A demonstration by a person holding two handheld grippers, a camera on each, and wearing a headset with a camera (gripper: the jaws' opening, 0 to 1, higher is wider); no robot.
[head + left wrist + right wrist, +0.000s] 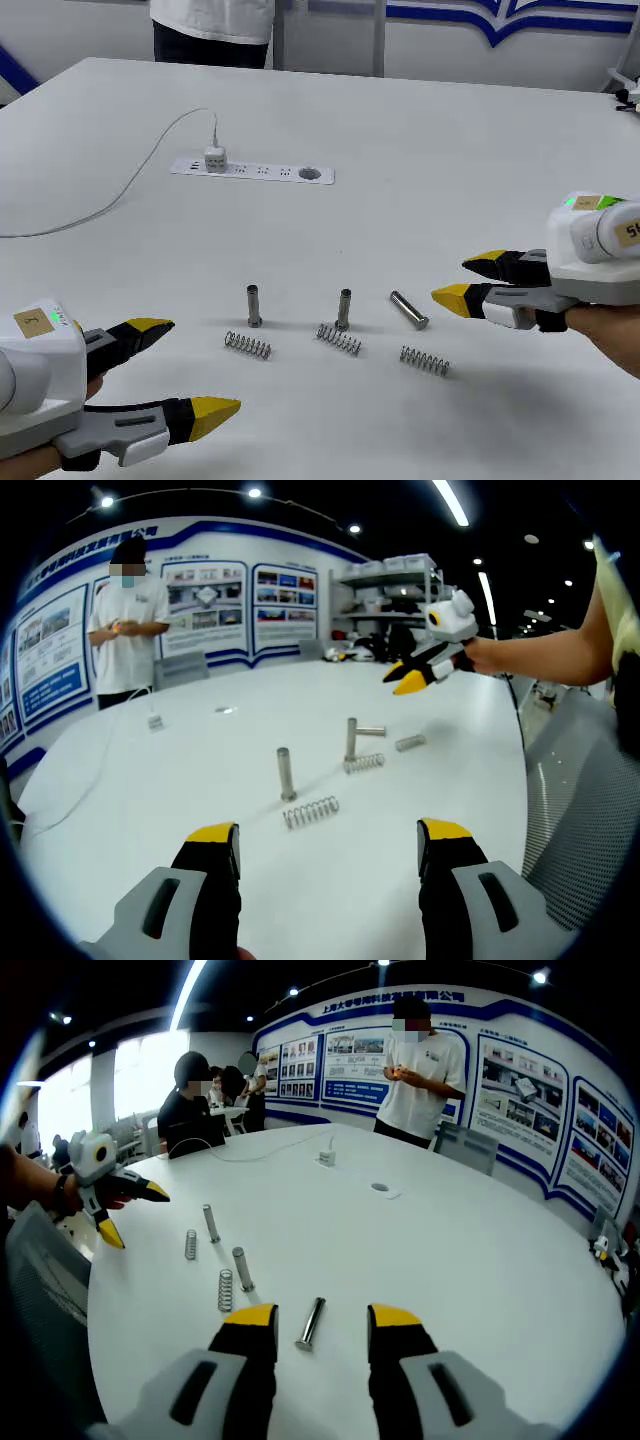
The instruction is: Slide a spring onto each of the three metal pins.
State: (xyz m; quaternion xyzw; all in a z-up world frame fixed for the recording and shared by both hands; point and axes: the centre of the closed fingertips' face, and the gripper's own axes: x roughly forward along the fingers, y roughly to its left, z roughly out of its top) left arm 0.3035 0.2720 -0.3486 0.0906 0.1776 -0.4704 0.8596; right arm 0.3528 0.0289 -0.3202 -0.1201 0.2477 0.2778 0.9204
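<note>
Hovering low over the white table, both grippers are empty-handed. The left gripper sits at the near left corner, its yellow-tipped jaws spread wide and released. The right gripper points in from the right edge, its jaws parted too and gripping nothing.

Between them, the row of metal pins. The left pin stands upright, and so does the middle pin. The right pin lies on its side, angled across the table. It is the one nearest the right gripper's tips, and in the right gripper view it lies just ahead of the open jaws, apart from them.

The springs all lie flat on the table, off the pins. The left spring lies just on the near side of the left pin, and the middle spring close by the middle pin's base. The right spring lies on the near side of the fallen pin.

Further back lies a power strip with a white charger plugged in, its cable trailing off left. A person stands at the far edge.
</note>
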